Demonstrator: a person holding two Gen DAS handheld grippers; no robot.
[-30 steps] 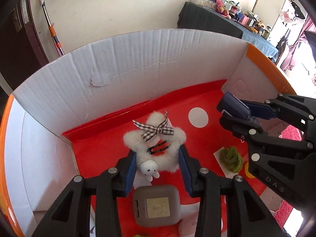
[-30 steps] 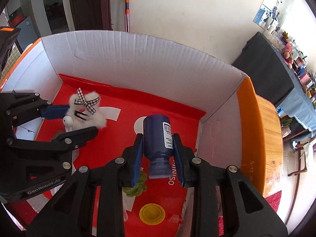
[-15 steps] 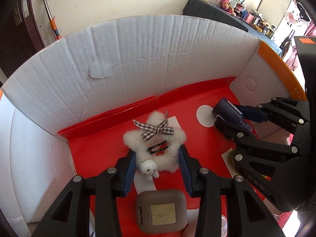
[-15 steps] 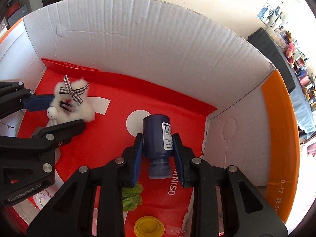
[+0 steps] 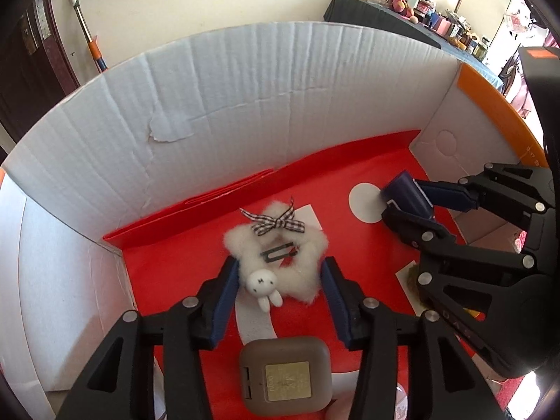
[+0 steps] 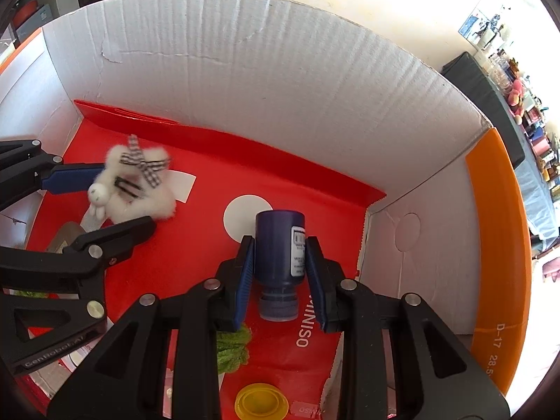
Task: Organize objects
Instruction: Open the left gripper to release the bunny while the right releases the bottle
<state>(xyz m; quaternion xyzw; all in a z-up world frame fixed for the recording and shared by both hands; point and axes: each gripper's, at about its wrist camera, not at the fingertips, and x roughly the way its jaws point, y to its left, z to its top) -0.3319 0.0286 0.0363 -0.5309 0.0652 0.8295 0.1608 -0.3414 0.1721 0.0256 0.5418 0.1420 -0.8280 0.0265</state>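
Left wrist view shows the left gripper (image 5: 280, 280) pinching a white fluffy star plush (image 5: 280, 262) by its two sides, low over the red floor of the cardboard box (image 5: 245, 98). At six o'clock from the plush lies a brown square case (image 5: 285, 374). At three o'clock the right gripper (image 5: 406, 206) is clamped on a dark blue bottle (image 6: 280, 245), cap toward the camera in the right wrist view. A green fuzzy object (image 6: 232, 350) and a yellow lid (image 6: 260, 402) lie below it.

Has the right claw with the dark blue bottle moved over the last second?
Yes. The right claw has carried the dark blue bottle down and forward into the cardboard box, toward the white circle on its red floor.
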